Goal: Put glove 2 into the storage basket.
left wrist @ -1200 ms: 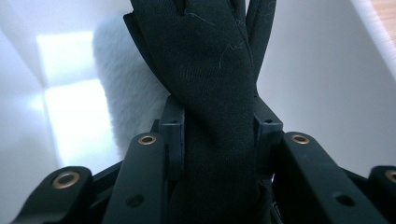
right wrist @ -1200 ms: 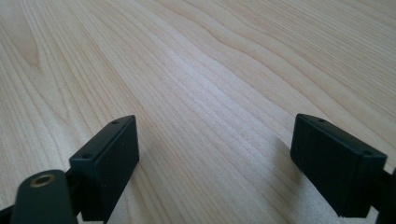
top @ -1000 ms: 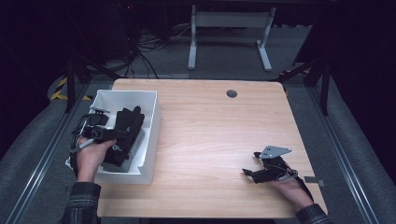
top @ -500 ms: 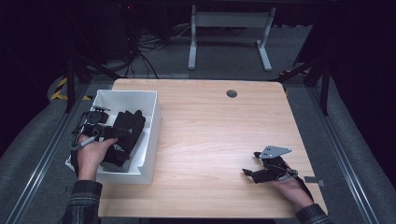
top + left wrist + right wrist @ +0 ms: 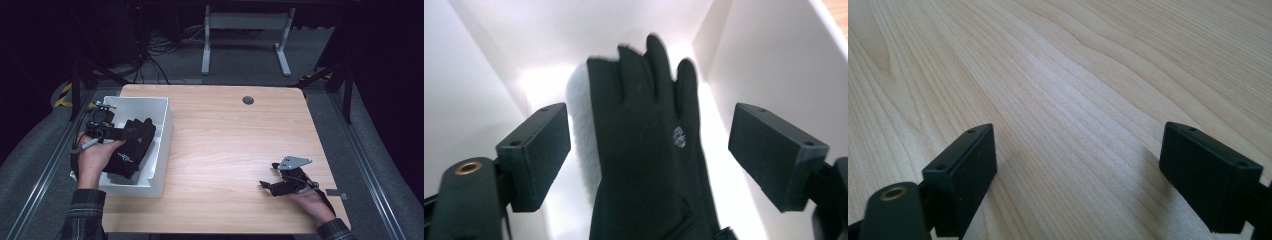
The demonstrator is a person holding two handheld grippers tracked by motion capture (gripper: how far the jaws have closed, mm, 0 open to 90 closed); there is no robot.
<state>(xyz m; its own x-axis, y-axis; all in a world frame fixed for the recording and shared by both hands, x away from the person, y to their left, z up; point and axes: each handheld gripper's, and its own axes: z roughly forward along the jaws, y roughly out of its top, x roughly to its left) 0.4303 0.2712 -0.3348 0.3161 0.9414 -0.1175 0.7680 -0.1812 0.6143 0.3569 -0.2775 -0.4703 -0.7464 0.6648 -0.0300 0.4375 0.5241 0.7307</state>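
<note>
A: Dark room, grey floor, a pale wood table [image 5: 230, 145] with a white bin [image 5: 162, 131] at about 9 o'clock on it. What's the left gripper [image 5: 649, 150] doing?

B: It hangs over the bin, and its jaws have just been opening. In the left gripper view they stand spread, with a black glove [image 5: 649, 150] between them, clear of both pads. So the glove looks let go, not pinched.

A: Where does the glove lie?

B: Inside the bin, on top of other dark gloves as far as I can tell. From the high view the glove [image 5: 132, 145] fills the bin's middle, under the left hand [image 5: 95, 157].

A: Which way does it point?

B: In the left gripper view its long axis runs straight away from the camera, fingertips at 12 o'clock, cuff at 6. From above, the fingers aim roughly toward 1 o'clock, at the bin's far wall.

A: And the right gripper [image 5: 280, 184]?

B: Resting near the table's 5 o'clock corner, jaws wide apart and nothing between them; its own view has bare wood grain.

A: What could go wrong from here?

B: My guess: the fabric could snag on a pad as the left gripper lifts away and get dragged back out. Or, if the pile sits high, the glove could slump over the near rim. A straight lift with the jaws kept wide should avoid both.
</note>
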